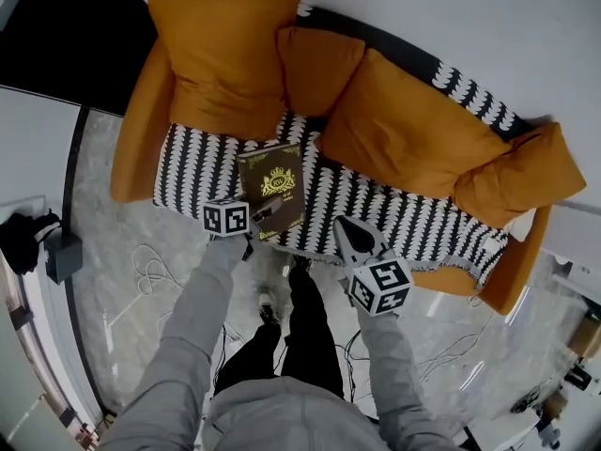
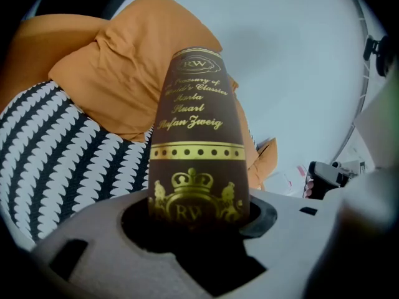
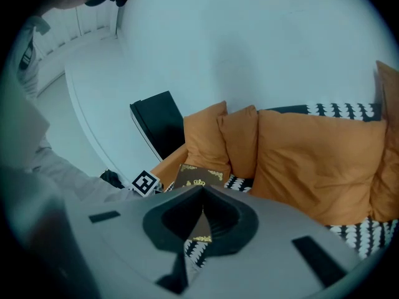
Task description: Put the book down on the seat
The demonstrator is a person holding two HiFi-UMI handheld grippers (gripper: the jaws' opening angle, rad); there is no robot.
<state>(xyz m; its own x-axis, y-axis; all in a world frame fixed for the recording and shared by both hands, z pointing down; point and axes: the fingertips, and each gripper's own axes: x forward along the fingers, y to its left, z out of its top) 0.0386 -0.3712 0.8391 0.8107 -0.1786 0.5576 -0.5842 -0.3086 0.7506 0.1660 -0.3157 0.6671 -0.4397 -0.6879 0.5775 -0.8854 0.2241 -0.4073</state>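
Note:
A brown book (image 1: 272, 188) with gold crest and lettering is over the front left part of the sofa seat (image 1: 394, 219), which a black-and-white patterned throw covers. My left gripper (image 1: 260, 222) is shut on the book's near edge. In the left gripper view the book (image 2: 198, 148) rises from between the jaws of my left gripper (image 2: 198, 220). Whether the book rests on the seat (image 2: 56, 148) I cannot tell. My right gripper (image 1: 346, 225) hangs to the right of the book, jaws together, holding nothing. The right gripper view shows the book (image 3: 198, 176) beyond the shut tips of my right gripper (image 3: 202, 198).
Orange cushions (image 1: 413, 134) lean along the sofa back, with another (image 1: 225, 54) at the left. The person's legs and shoe (image 1: 268, 303) stand on the marble floor before the sofa. Cables (image 1: 150, 266) lie on the floor, and a dark box (image 1: 64, 255) sits at the left.

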